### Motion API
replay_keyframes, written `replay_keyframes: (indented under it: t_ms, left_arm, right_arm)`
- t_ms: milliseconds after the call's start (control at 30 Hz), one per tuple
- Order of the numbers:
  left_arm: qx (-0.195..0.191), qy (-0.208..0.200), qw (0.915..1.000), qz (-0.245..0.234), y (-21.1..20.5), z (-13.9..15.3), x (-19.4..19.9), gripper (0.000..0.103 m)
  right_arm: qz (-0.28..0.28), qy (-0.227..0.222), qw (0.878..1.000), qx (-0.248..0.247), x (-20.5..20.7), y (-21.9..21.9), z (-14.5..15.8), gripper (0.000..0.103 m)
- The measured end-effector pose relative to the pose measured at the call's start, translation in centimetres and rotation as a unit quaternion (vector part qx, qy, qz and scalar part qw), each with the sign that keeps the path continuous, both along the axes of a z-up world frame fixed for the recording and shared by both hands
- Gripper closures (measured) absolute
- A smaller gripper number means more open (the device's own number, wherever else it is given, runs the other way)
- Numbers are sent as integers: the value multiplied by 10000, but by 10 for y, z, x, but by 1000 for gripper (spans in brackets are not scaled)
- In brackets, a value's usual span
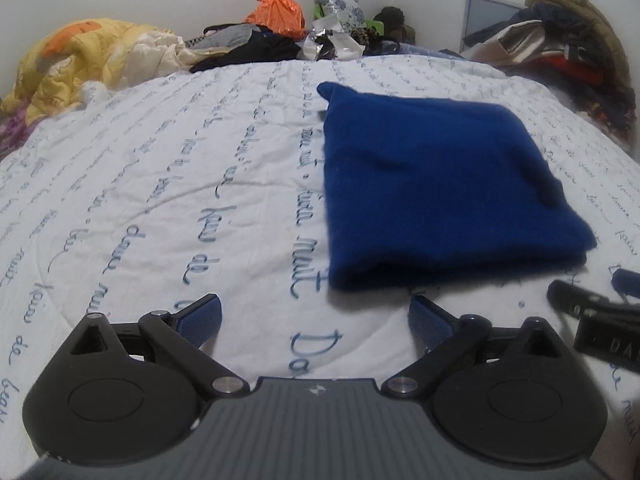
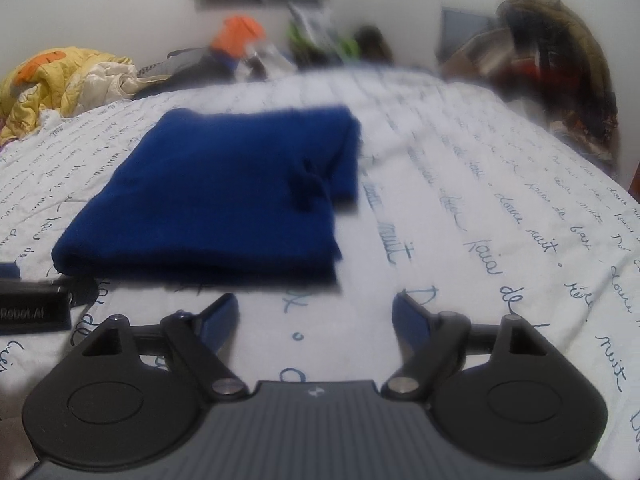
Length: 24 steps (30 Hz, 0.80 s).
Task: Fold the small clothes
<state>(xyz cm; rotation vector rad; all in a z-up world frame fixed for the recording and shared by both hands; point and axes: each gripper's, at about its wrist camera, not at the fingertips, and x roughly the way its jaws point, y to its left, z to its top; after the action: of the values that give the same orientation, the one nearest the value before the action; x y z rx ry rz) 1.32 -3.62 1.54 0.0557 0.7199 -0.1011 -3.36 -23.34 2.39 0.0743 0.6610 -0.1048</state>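
**Blue knit, folded, just ahead of two empty grippers**

Blue-padded fingers spread wide on the left gripper (image 1: 316,314), nothing between them, only the script-printed bedsheet (image 1: 160,184) below. Just ahead and to its right lies the blue garment (image 1: 436,184), a soft knit already folded into a thick, roughly square packet, its rounded fold edge facing the gripper. The right gripper (image 2: 316,314) is likewise wide open and empty; from it the same packet (image 2: 216,196) sits ahead and to the left, its near edge just beyond the left fingertip. So the garment lies between the two grippers' lines of sight, about equally near to both. Its slightly longer run seems to go away from the grippers, though the fisheye makes that uncertain. One loose flap or sleeve end shows on the packet's right side. Any further fold would likely start at that near edge. Beyond, at the far end of the bed, a yellow quilt (image 1: 80,56) and a clothes heap (image 1: 256,44) are piled.
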Motion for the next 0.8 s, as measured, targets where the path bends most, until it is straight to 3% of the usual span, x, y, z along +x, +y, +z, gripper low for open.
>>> replay_keyframes:
  t_ms: [300,800]
  left_arm:
    - [-15,-98,9999,11,3,-2,-5,0]
    - [-32,-224,9997,18,2,-5,-9,0]
  right_arm:
    - [-151,44,9999,14,0,-3,-4,0]
    - [-148,54,9999,28,0,-2,-5,0]
